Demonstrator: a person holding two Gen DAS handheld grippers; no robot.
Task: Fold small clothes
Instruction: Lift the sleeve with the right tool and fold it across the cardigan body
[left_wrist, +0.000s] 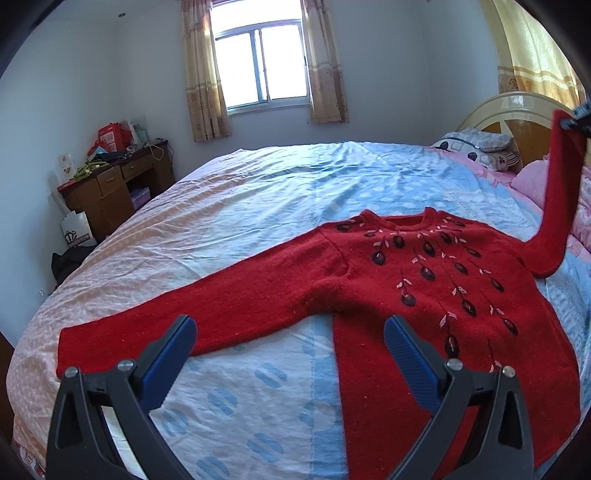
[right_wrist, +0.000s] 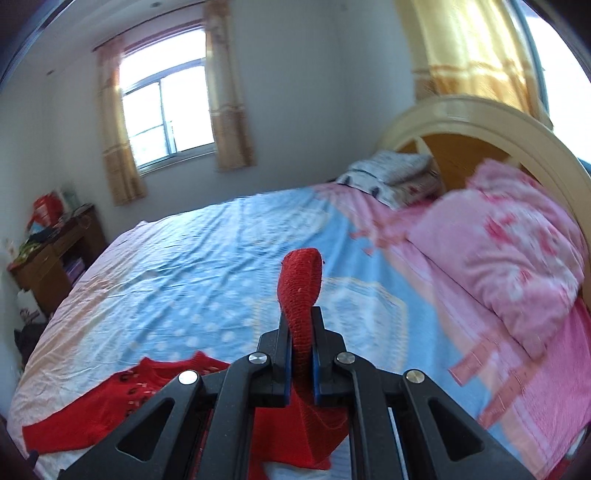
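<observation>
The left tongs (left_wrist: 291, 339) are spread wide and hold nothing, poised above the red sweater (left_wrist: 424, 295) that lies flat on the bed (left_wrist: 258, 192) just ahead of them. The right tongs (right_wrist: 300, 321) pinch one sleeve cuff (right_wrist: 301, 280) — lifted clear of the bed, the cuff poking out beyond their tips.

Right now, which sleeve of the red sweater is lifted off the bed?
The sleeve nearer the headboard, pinched in the right gripper; the other sleeve lies flat.
</observation>
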